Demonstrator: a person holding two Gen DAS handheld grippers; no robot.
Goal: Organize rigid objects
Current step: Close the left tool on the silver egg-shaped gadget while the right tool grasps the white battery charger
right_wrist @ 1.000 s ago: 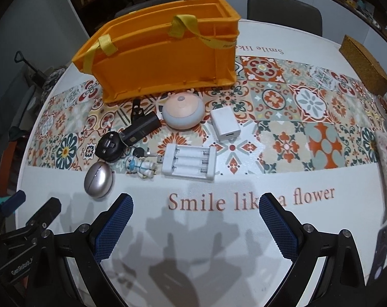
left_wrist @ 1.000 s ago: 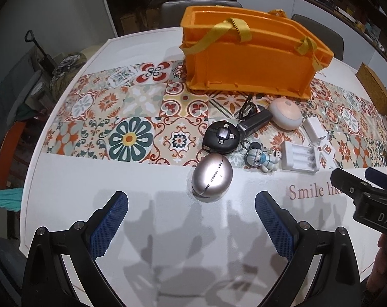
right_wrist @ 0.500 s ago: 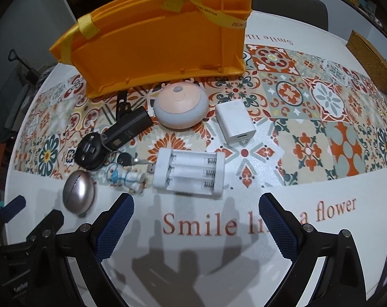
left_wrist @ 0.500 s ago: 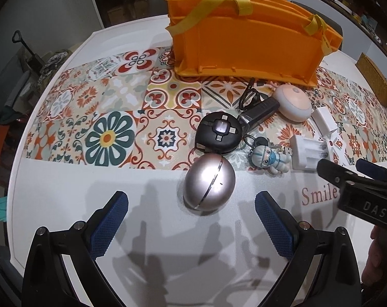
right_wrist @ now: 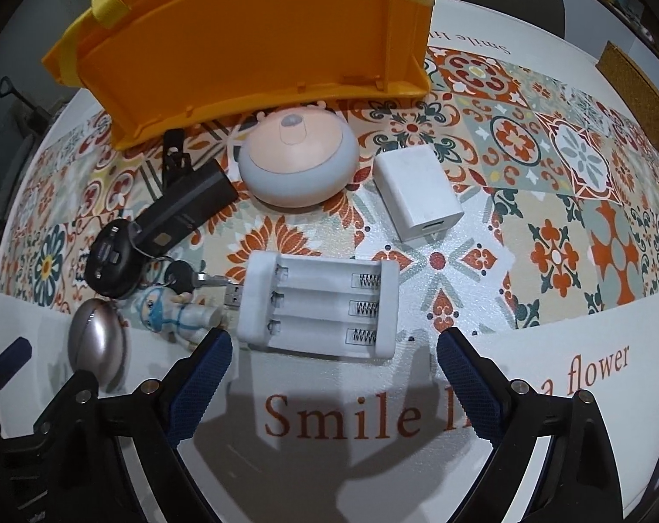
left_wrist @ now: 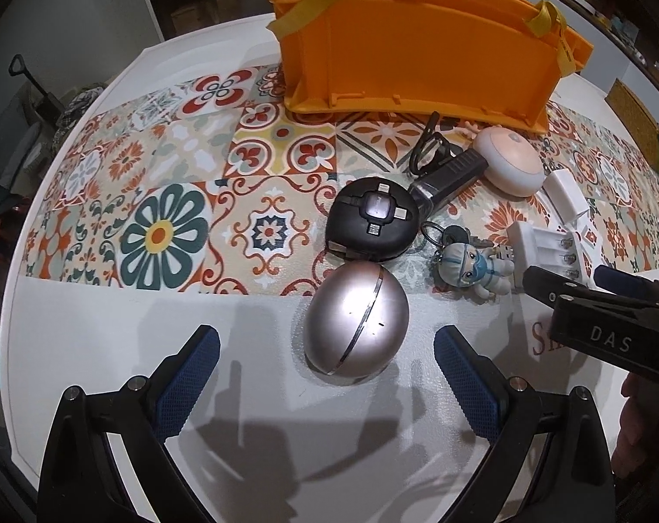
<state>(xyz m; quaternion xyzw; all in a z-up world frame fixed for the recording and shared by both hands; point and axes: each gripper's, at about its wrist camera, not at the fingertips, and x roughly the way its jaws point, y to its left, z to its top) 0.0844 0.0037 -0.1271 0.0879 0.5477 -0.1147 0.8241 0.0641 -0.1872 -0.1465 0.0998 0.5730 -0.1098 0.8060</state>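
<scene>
My left gripper (left_wrist: 326, 342) is open and hangs low over a silver egg-shaped case (left_wrist: 355, 318) on the white table, which lies between its spread fingers, untouched. Behind the case lie a black round cable reel (left_wrist: 375, 224), a black torch (left_wrist: 451, 174) and an astronaut keychain (left_wrist: 473, 266). My right gripper (right_wrist: 334, 344) is open with its jaws closing. A white battery holder (right_wrist: 320, 300) lies just ahead of its tips, and the pads are clear of it. A pink round lamp (right_wrist: 298, 157) and a white charger cube (right_wrist: 416, 191) lie beyond. The orange crate (right_wrist: 250, 43) stands at the back.
A tiled runner (left_wrist: 163, 235) crosses the table under most of the items. A woven box (right_wrist: 634, 87) sits at the far right edge. The right gripper's body (left_wrist: 599, 318) reaches into the left wrist view beside the keychain. Chairs stand behind the table.
Both grippers have sunk towards the table and moved closer to the objects. The silver case now lies between the left fingers, and the battery holder reaches the right fingertips.
</scene>
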